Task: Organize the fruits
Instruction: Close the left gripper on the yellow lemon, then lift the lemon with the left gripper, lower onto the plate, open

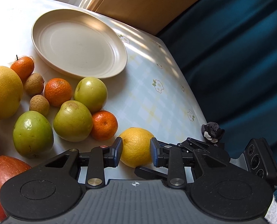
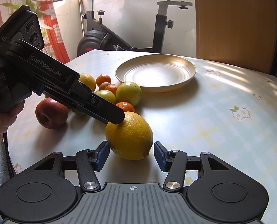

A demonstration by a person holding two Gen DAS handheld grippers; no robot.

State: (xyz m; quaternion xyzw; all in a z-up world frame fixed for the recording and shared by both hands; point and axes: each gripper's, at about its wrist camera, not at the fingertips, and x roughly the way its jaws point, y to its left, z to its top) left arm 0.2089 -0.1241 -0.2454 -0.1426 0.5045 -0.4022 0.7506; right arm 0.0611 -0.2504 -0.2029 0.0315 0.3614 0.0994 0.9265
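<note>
A yellow lemon (image 1: 135, 145) (image 2: 129, 136) lies on the flowered tablecloth near the table's front edge. My left gripper (image 1: 136, 149) is shut on it, one blue pad pressed to each side. In the right wrist view the left gripper (image 2: 118, 119) reaches in from the left and its tip rests on the lemon's upper left. My right gripper (image 2: 131, 155) straddles the same lemon from the near side. It stands open, with its left pad close to the peel and a gap at its right pad. An empty beige plate (image 1: 78, 43) (image 2: 155, 72) sits behind.
Left of the lemon lies a cluster of green apples (image 1: 73, 121), tangerines (image 1: 104, 125), small brown longans (image 1: 39, 105), a big yellow citrus (image 1: 4, 91) and red apples (image 1: 5, 179) (image 2: 51, 113). The table edge (image 1: 194, 100) runs along a blue curtain. A person's hand (image 2: 0, 119) holds the left gripper.
</note>
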